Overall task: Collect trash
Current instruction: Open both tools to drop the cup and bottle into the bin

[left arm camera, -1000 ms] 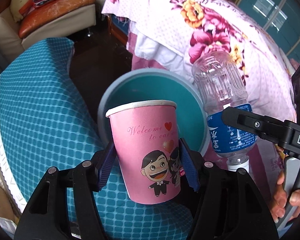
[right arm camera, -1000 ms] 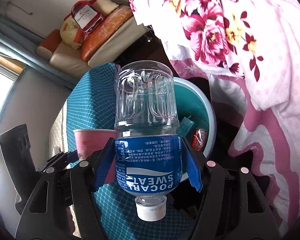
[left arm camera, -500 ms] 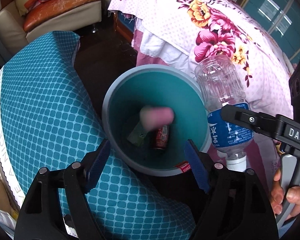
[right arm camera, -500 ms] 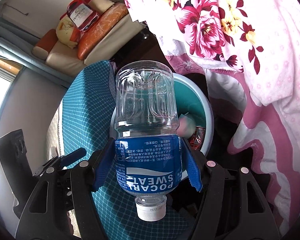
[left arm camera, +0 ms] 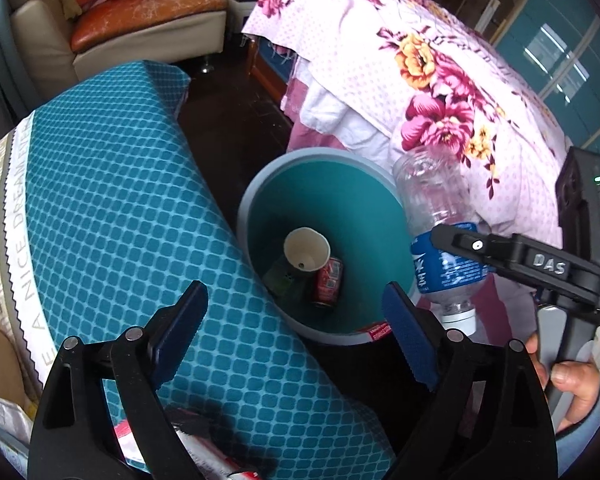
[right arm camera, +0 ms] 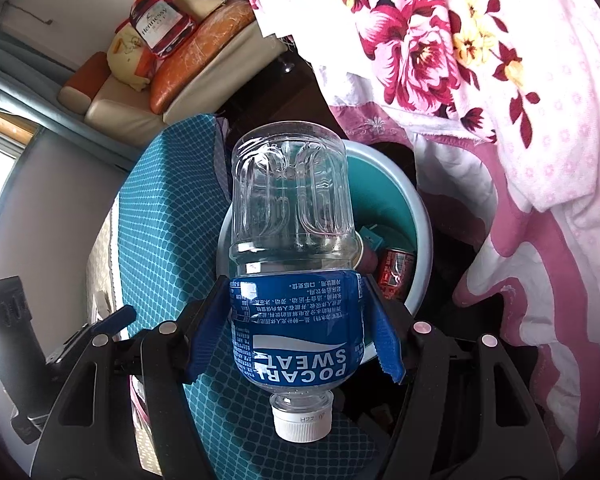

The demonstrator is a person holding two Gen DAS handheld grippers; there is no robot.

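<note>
A teal bin stands on the floor between table and bed; it also shows in the right wrist view. Inside lie a paper cup, mouth up, and a red can. My left gripper is open and empty above the bin's near rim. My right gripper is shut on an empty Pocari Sweat bottle, held cap toward the camera, over the bin's rim. The bottle and right gripper also show at the right of the left wrist view.
A table with a teal checked cloth lies left of the bin. A bed with a floral cover is to the right. A sofa stands at the back. Dark floor runs between them.
My left gripper opened and let go of the pink paper cup, which fell into the bin and now lies at the bottom. The right gripper holds the bottle much as before.
</note>
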